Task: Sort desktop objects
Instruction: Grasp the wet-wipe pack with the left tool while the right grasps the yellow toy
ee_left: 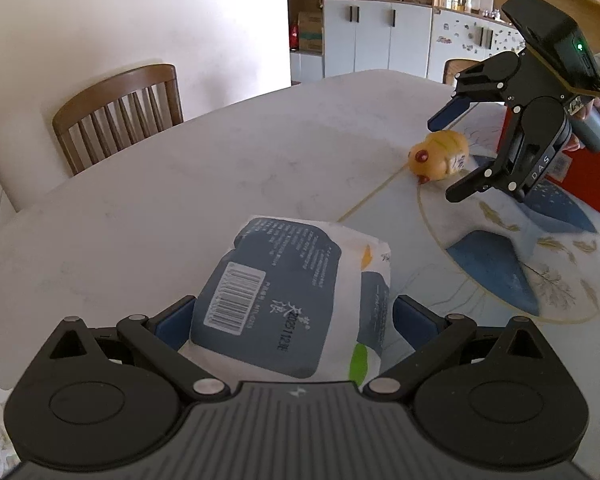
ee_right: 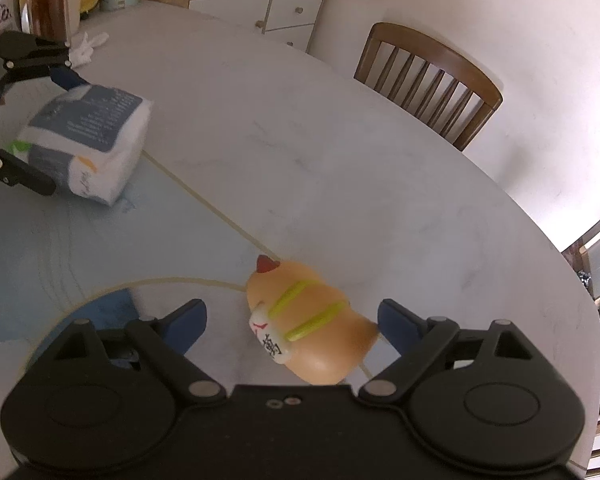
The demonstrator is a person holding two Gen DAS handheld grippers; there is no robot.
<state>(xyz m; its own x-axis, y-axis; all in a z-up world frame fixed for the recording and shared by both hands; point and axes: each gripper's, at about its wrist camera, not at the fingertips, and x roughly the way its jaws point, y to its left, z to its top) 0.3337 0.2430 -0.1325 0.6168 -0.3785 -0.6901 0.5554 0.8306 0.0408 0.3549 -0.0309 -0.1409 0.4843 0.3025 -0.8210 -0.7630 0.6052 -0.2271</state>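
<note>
Step in hand, as judged from the frames: each gripper is set to take one object from the counter [ee_left: 228, 160]. Left gripper [ee_left: 296, 320]: jaws open, the tissue pack [ee_left: 284, 296] between the blue pads [ee_left: 172, 322]. The left pad sits at or just beside the pack's side; a gap shows at the right pad, and no squeeze of the wrapper is visible. Close on the long side walls of the pack, not on a loose corner; the soft pack should give a little, so a slow closure is advisable.

Right gripper [ee_right: 292, 326]: jaws wide open, not gripping. The orange toy [ee_right: 308, 328] lies on its side on the counter between the pads, nearer the right pad, its red-tipped end pointing away. Centre the toy between the pads before closing; its rounded, smooth body may slip or roll if caught off-centre.

Positions: the tissue pack rests at the near left, its near end lifted in the left gripper. The toy lies further right, at the edge of the blue patterned mat [ee_left: 500, 264]. Pack and toy are well apart
</note>
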